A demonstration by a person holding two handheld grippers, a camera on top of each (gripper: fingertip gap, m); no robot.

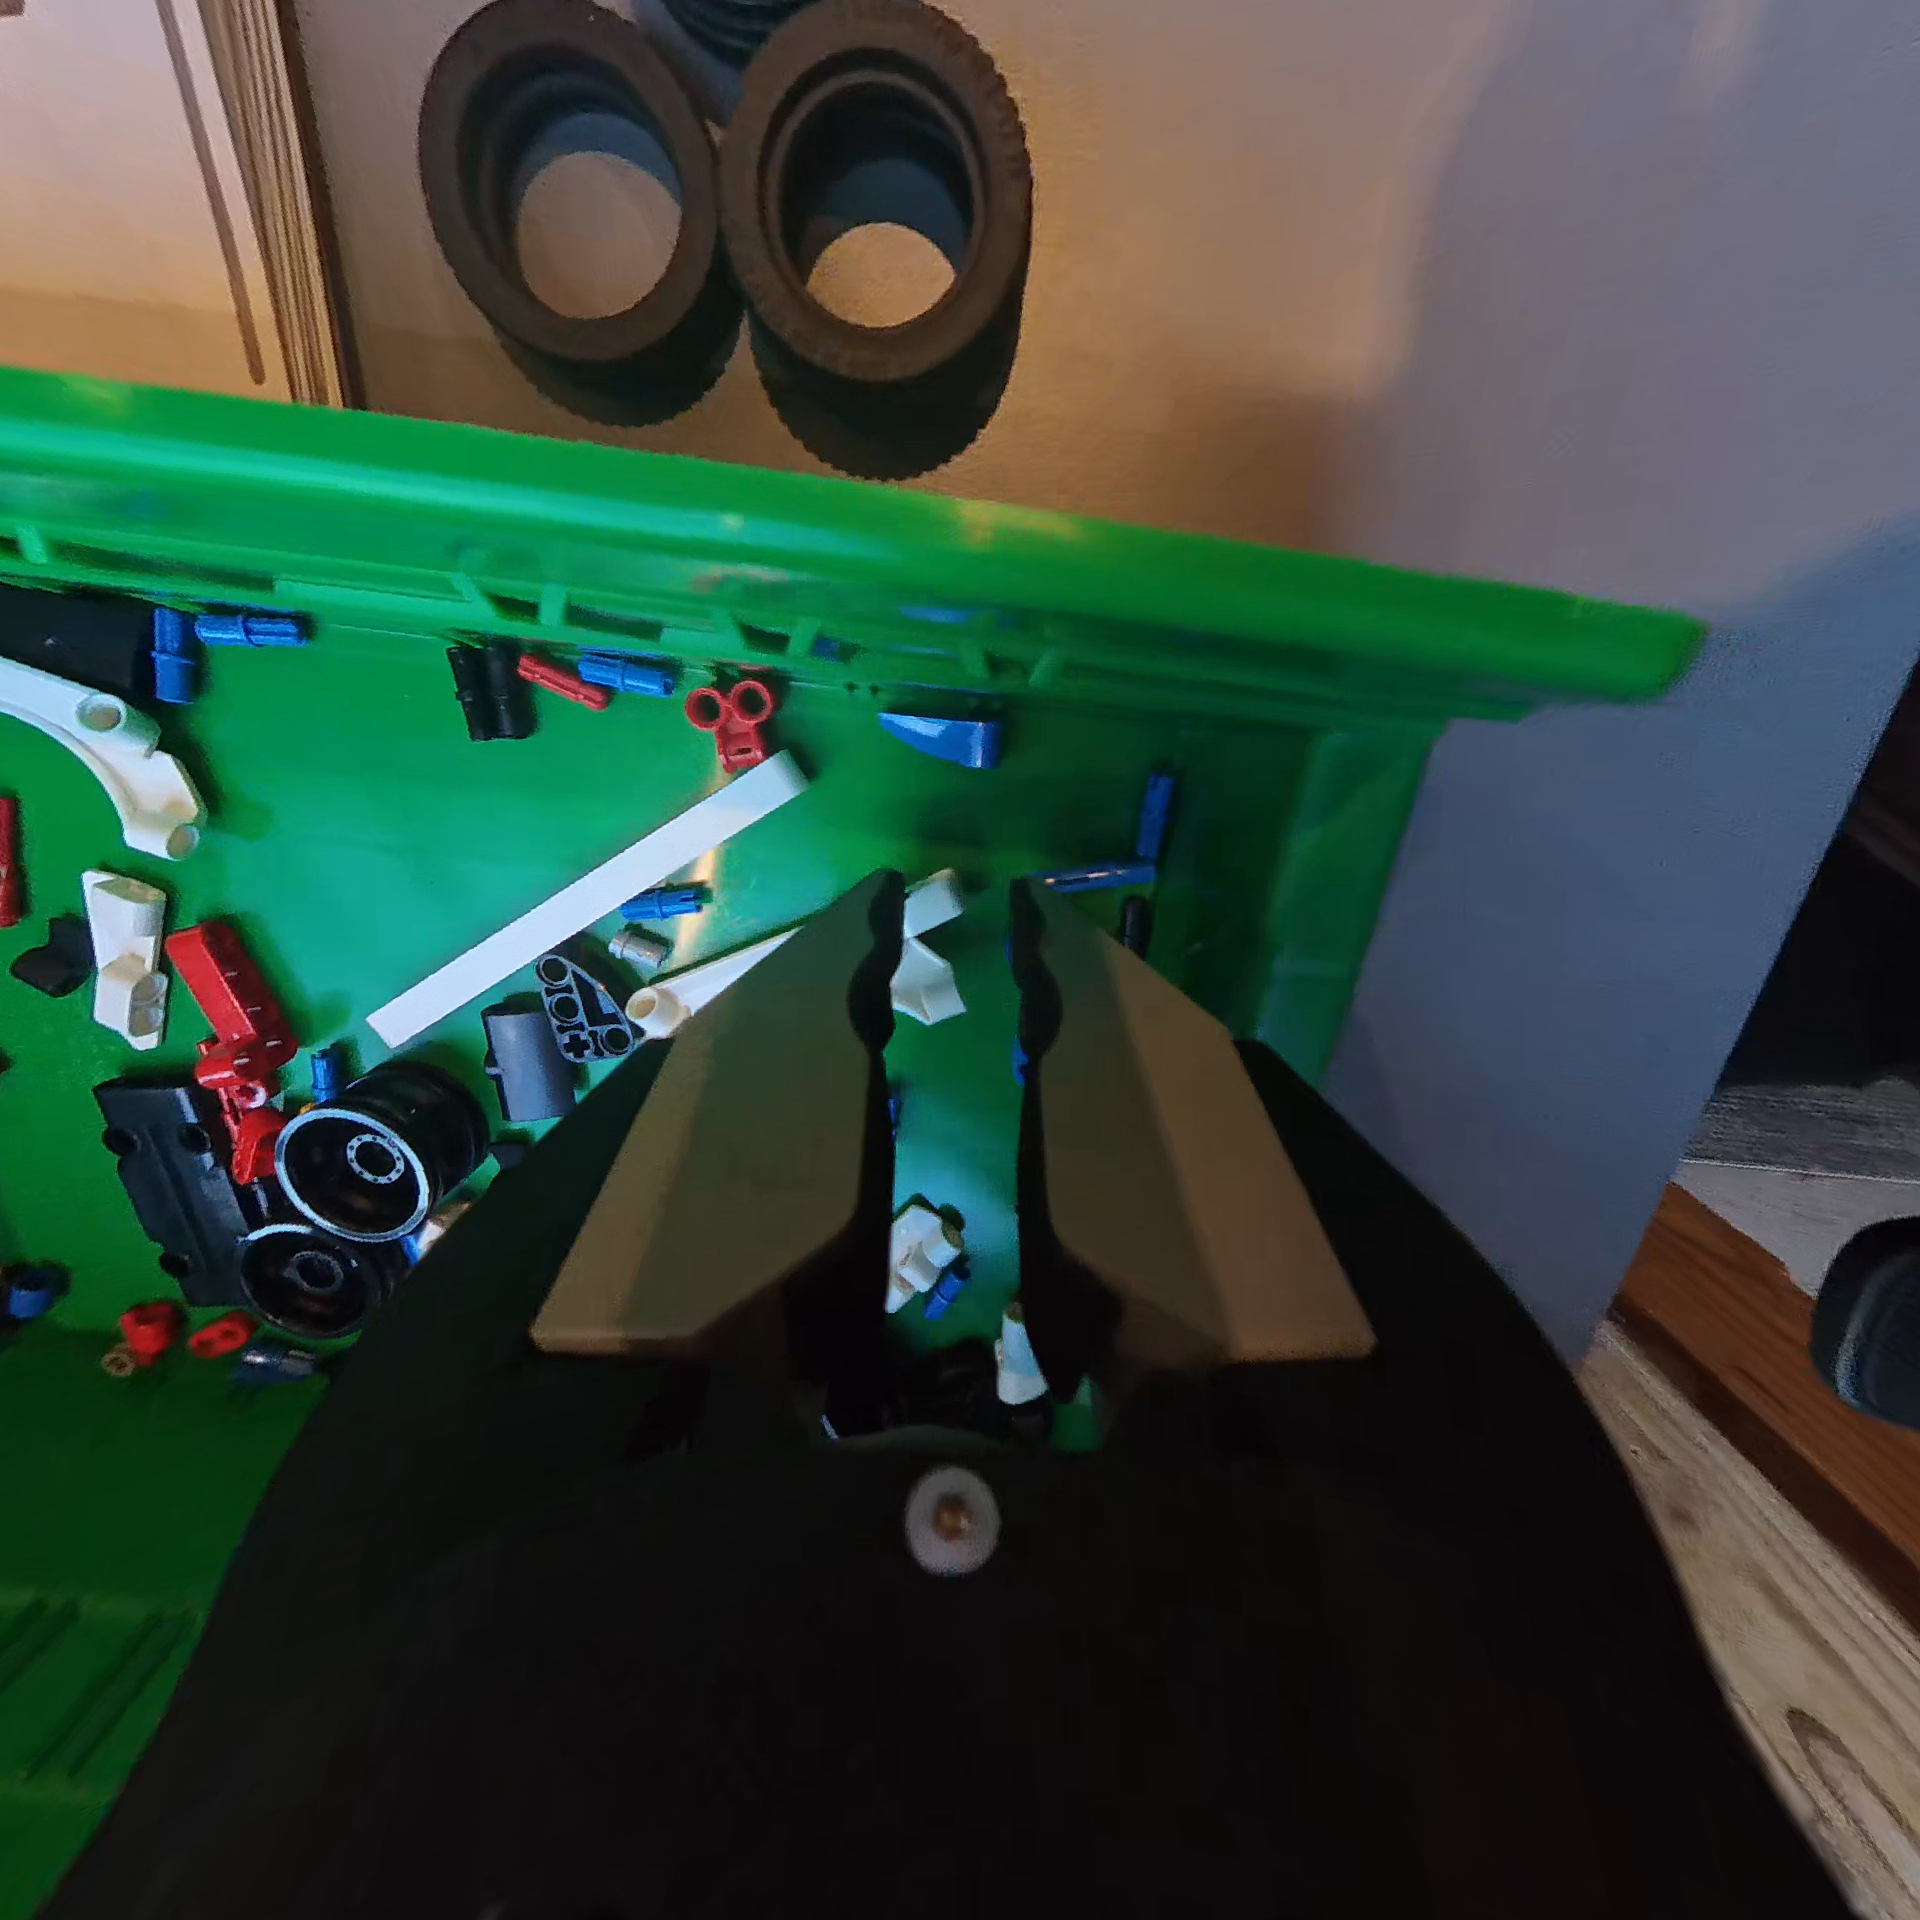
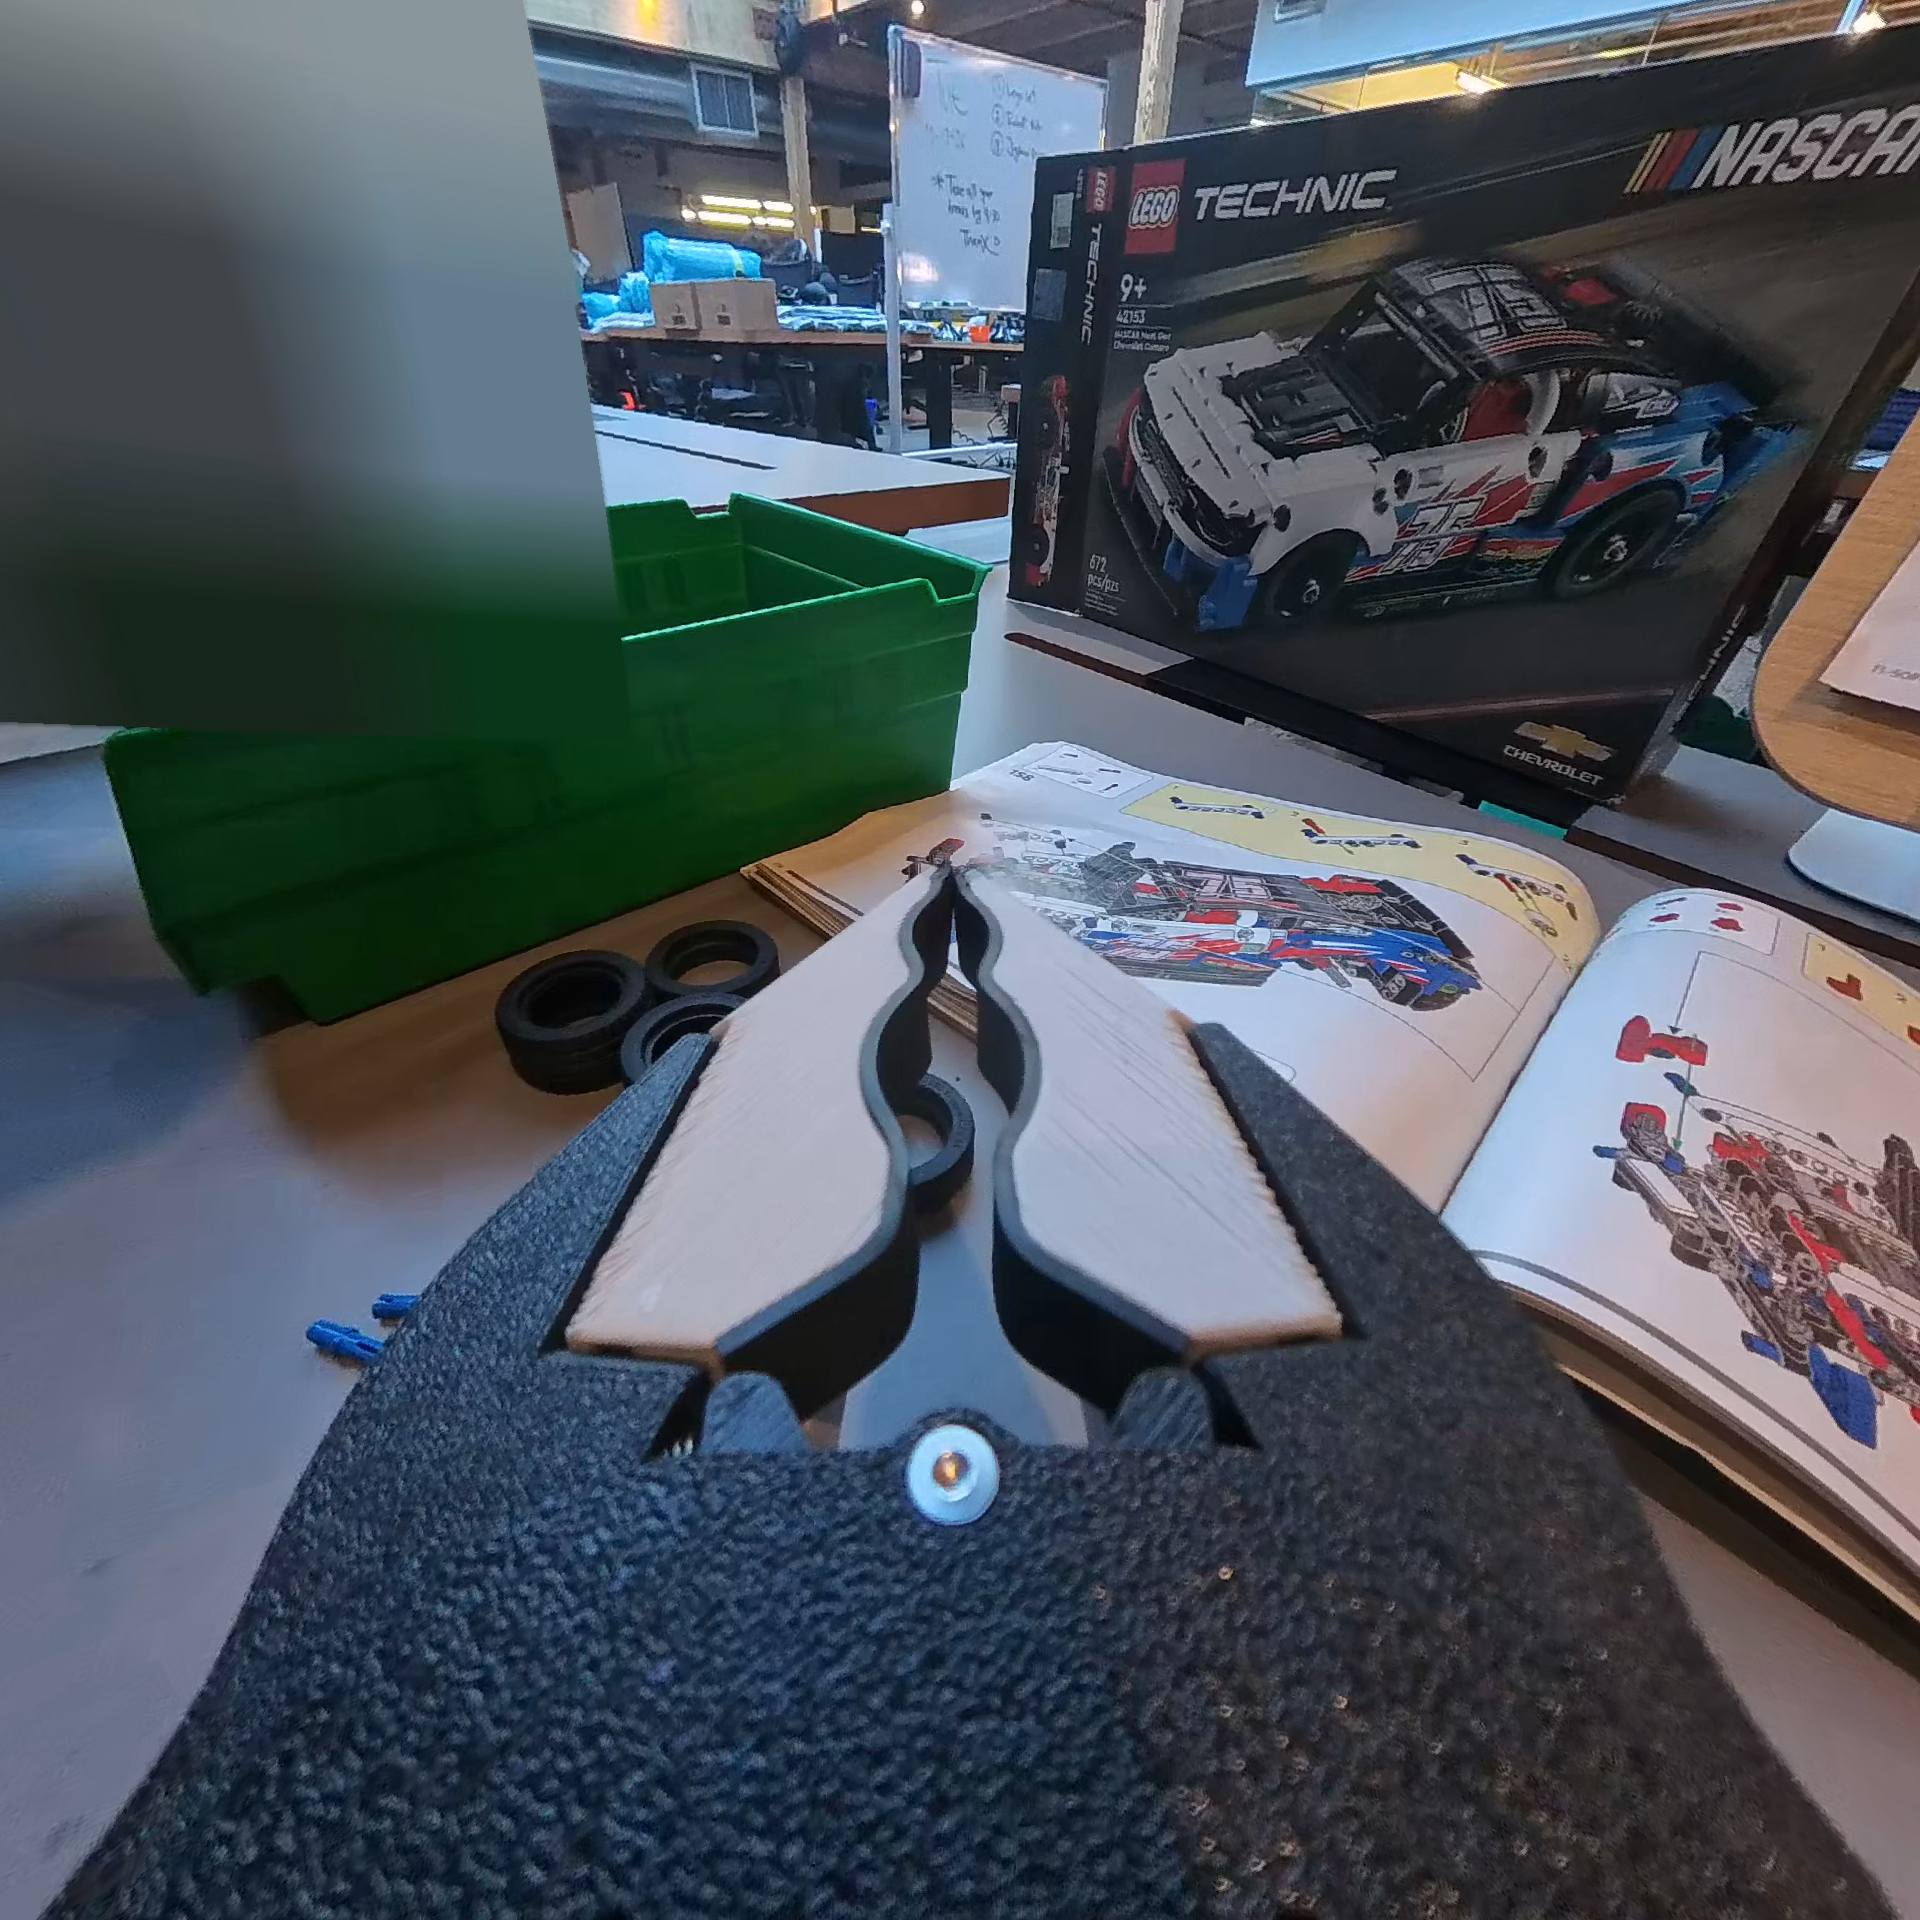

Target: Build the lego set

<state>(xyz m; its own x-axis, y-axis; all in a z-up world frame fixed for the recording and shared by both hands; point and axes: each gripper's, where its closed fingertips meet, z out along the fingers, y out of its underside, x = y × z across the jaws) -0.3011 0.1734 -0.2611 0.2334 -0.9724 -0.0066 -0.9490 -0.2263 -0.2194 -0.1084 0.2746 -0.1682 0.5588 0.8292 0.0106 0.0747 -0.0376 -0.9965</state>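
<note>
My left gripper (image 1: 958, 894) is open and reaches down into a green bin (image 1: 831, 551) of loose Lego parts. A small white piece (image 1: 930, 971) lies on the bin floor between its fingertips. In the bin are a long white beam (image 1: 592, 904), black wheel rims (image 1: 358, 1174), red pieces (image 1: 229, 987), a white arch (image 1: 125, 748) and blue pins. My right gripper (image 2: 951, 883) is shut, tips touching, above the open instruction booklet (image 2: 1351, 1039). A black tyre (image 2: 945, 1143) shows through the gap between its pads; I cannot tell whether it is held.
Black tyres (image 1: 878, 239) lie on the table beyond the bin; they also show in the right wrist view (image 2: 571, 1013) in front of the stacked green bins (image 2: 520, 831). The set's box (image 2: 1455, 416) stands behind the booklet. Two blue pins (image 2: 343, 1338) lie on the table at left. The white arch (image 1: 125, 748) lies some 15 cm from my left tips, 25 cm from my right tips.
</note>
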